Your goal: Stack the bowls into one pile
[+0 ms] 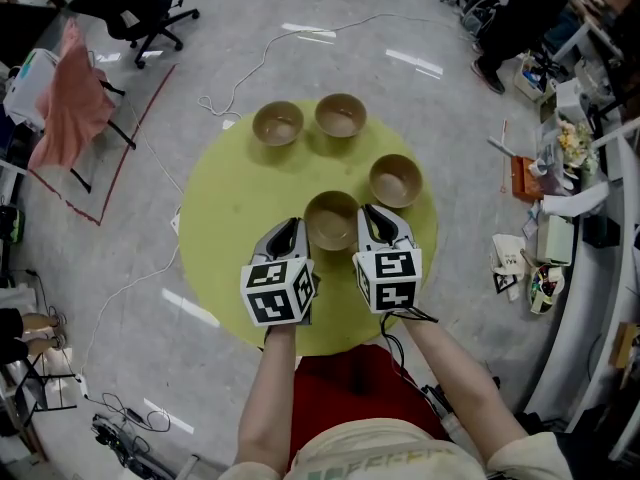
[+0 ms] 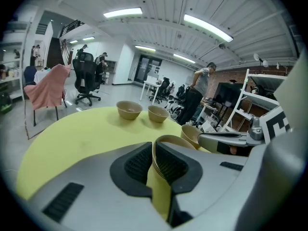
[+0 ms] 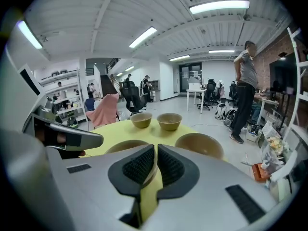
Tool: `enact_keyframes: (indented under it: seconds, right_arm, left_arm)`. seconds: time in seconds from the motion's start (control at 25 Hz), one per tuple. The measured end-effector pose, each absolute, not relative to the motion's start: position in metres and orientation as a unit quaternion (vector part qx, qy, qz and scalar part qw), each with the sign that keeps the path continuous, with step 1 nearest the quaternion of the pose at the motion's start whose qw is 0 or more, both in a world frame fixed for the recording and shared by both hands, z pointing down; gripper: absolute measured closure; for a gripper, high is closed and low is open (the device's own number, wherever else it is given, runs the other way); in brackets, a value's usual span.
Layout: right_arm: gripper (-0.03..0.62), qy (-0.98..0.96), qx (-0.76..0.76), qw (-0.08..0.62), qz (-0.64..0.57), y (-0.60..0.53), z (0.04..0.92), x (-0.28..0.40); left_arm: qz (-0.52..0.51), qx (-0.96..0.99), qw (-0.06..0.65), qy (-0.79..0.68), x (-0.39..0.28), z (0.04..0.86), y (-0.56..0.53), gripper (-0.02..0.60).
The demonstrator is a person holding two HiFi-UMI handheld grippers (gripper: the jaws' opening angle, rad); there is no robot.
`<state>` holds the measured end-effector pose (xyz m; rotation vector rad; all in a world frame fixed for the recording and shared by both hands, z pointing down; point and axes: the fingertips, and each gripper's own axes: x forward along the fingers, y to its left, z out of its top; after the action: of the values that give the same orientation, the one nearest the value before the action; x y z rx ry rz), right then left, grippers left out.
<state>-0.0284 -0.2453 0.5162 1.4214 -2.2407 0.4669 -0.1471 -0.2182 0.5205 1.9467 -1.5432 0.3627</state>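
- Left hand-held gripper (image 2: 153,154): jaws pinching the left rim of the near bowl (image 1: 332,220).
- Right hand-held gripper (image 3: 156,152): jaws closed on the same bowl's right rim.
- Near bowl: on the round yellow tabletop (image 1: 230,208), between both grippers.
- Third bowl (image 1: 395,180): just beyond, to the right.
- Two bowls (image 1: 278,123) (image 1: 341,115): side by side at the far edge.

Round yellow table (image 1: 220,218); pink cloth (image 1: 70,108) draped over chair; black office chair (image 1: 140,3); white cable (image 1: 210,106) on floor.
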Motion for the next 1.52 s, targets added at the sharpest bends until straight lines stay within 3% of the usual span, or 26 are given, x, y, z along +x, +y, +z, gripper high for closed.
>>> enact_keyframes:
  seconds: [0.56,1.52]
  right_arm:
    - [0.556,-0.831,0.513,0.15,0.154,-0.234,0.471,-0.018]
    - [0.559,-0.854,0.507,0.051,0.104,-0.112,0.362,-0.003]
  left_arm:
    - [0.084,0.748,0.249,-0.609,-0.155,0.473,-0.21,0.555]
    - [0.044,0.763,0.141,-0.63,-0.156,0.372,-0.091,0.557]
